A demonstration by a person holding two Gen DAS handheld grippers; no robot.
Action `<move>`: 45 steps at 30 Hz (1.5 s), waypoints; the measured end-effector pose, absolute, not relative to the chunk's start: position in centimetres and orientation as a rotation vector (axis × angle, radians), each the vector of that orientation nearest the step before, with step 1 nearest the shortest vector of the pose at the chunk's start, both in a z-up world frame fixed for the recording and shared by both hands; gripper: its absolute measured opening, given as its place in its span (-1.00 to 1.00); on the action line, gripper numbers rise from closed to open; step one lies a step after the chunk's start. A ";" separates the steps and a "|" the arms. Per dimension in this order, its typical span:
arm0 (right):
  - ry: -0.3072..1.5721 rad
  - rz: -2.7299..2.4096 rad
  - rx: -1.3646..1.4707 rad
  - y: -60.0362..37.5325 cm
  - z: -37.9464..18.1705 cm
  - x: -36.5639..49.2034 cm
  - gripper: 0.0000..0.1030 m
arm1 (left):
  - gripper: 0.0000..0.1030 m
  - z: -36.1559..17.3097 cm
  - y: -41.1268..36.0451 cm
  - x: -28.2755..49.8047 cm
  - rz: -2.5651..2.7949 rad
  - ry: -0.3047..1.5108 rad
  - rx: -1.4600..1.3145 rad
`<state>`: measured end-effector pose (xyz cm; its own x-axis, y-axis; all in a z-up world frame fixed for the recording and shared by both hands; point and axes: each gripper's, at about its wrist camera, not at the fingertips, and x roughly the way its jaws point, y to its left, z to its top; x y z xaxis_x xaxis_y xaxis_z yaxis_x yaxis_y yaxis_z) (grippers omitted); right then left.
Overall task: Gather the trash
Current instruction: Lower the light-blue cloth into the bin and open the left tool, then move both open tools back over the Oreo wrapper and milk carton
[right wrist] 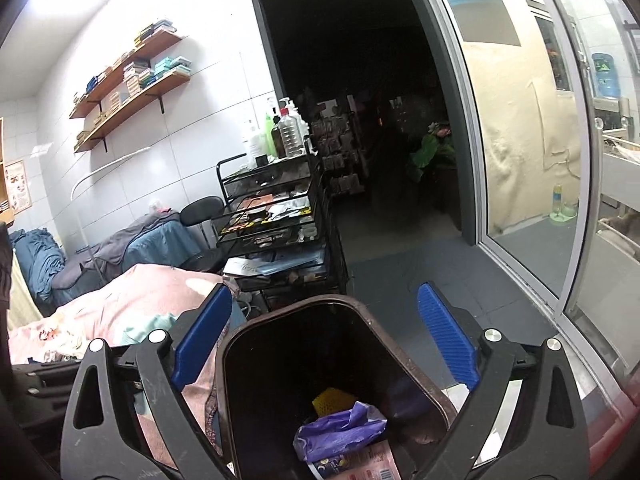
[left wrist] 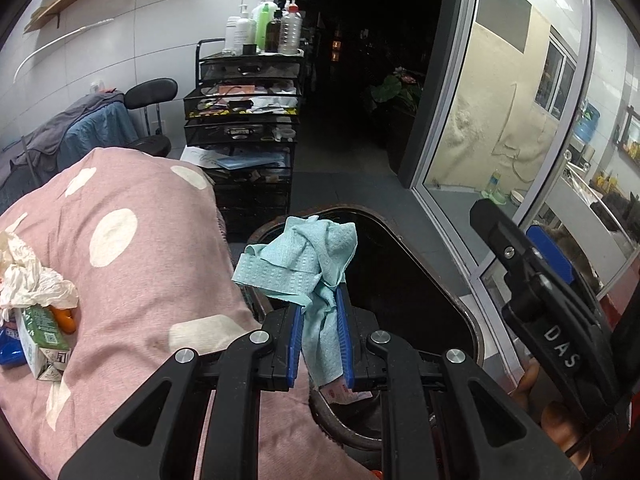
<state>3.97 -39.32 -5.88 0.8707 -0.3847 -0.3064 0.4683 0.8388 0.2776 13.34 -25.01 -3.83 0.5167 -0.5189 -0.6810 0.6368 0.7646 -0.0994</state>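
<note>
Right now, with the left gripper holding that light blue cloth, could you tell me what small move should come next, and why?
Probably open the left gripper: its fingers clamp the light blue cloth, which hangs over the open trash bin, so it should drop inside.

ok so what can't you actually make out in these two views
- Bin bottom: left wrist view, dark, and blocked by the teal cloth in the left gripper.
- Trash on the pink blanket: cut off by the left edge of that view.
- Room past the doorway: right wrist view, too dark.
- Wrapper print in the bin: too small.
</note>
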 end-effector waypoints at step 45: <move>0.250 -0.401 0.387 -39.7 -5.7 4.0 0.89 | 0.89 -2.2 -20.7 10.9 -0.568 0.597 0.178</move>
